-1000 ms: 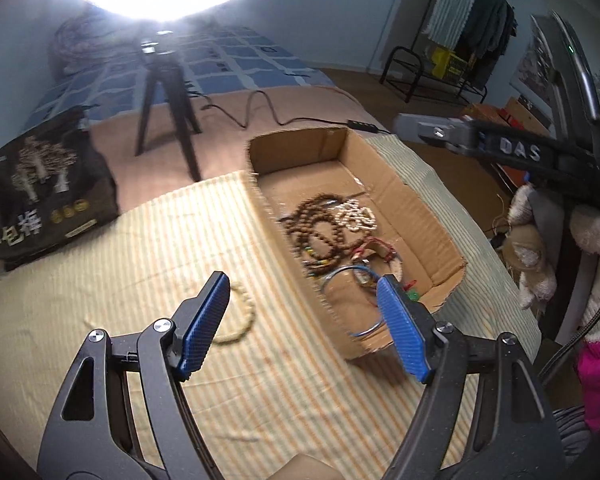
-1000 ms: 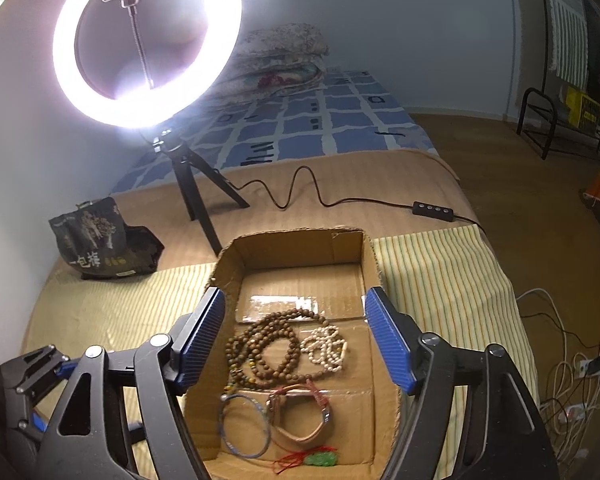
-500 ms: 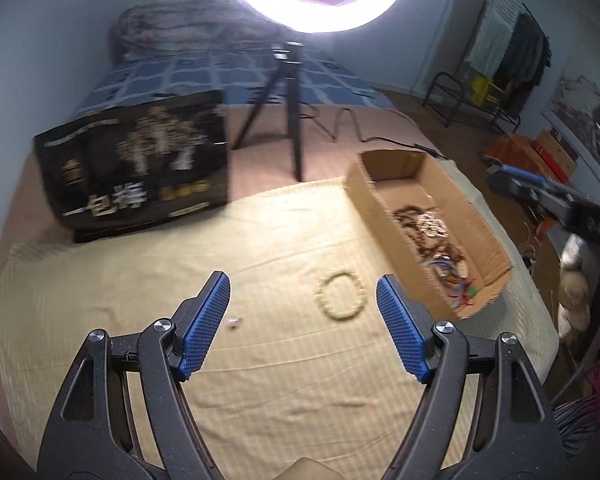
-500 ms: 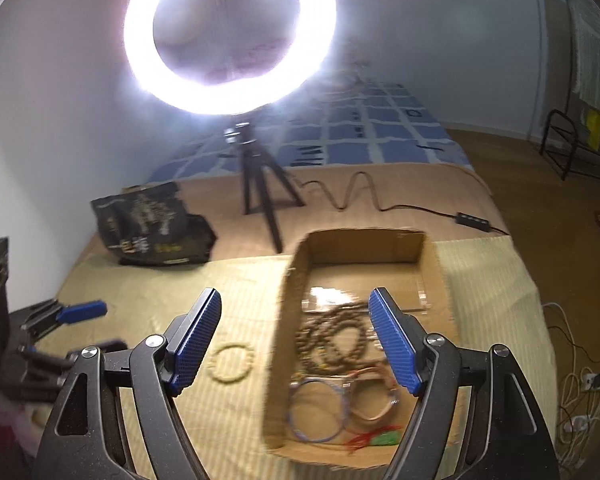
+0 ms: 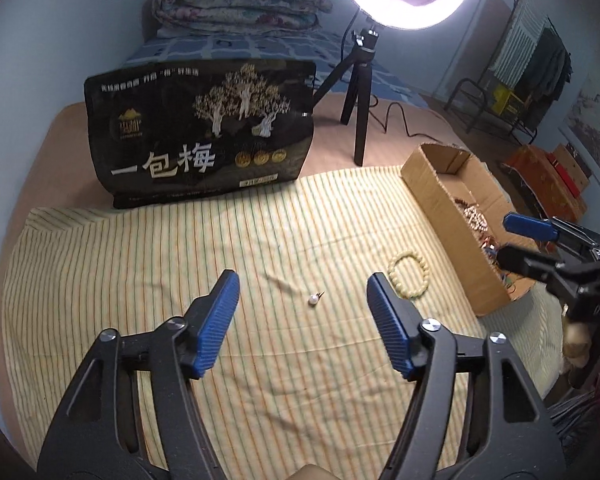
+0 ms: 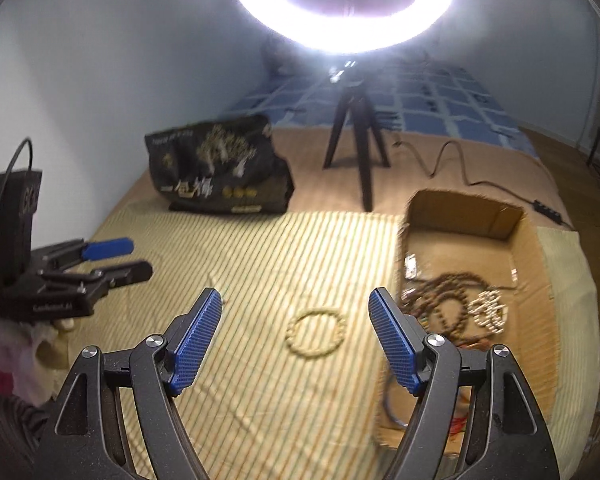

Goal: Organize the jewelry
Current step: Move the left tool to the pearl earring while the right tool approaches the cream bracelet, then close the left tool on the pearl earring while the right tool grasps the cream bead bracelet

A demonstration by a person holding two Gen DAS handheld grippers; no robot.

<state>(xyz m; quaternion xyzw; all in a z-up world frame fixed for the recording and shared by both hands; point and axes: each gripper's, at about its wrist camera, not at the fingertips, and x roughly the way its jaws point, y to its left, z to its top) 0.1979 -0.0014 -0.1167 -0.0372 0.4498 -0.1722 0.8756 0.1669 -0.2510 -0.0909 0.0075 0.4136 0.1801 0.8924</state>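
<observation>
A cream bead bracelet lies on the striped cloth, just left of the cardboard box; it also shows in the right wrist view. A small pearl earring lies on the cloth between my left gripper's fingers, further ahead. My left gripper is open and empty. My right gripper is open and empty, above the bracelet. The box holds brown bead strings, a white bead bracelet and a blue ring.
A black snack bag stands at the cloth's far edge. A ring light on a black tripod stands behind the box, its cable trailing right. A folded quilt lies at the bed's head. Clothes rack far right.
Both grippers have swung left, away from the box. The left view now centres on the pearl earring, the right view on the cream bracelet. Both stay open.
</observation>
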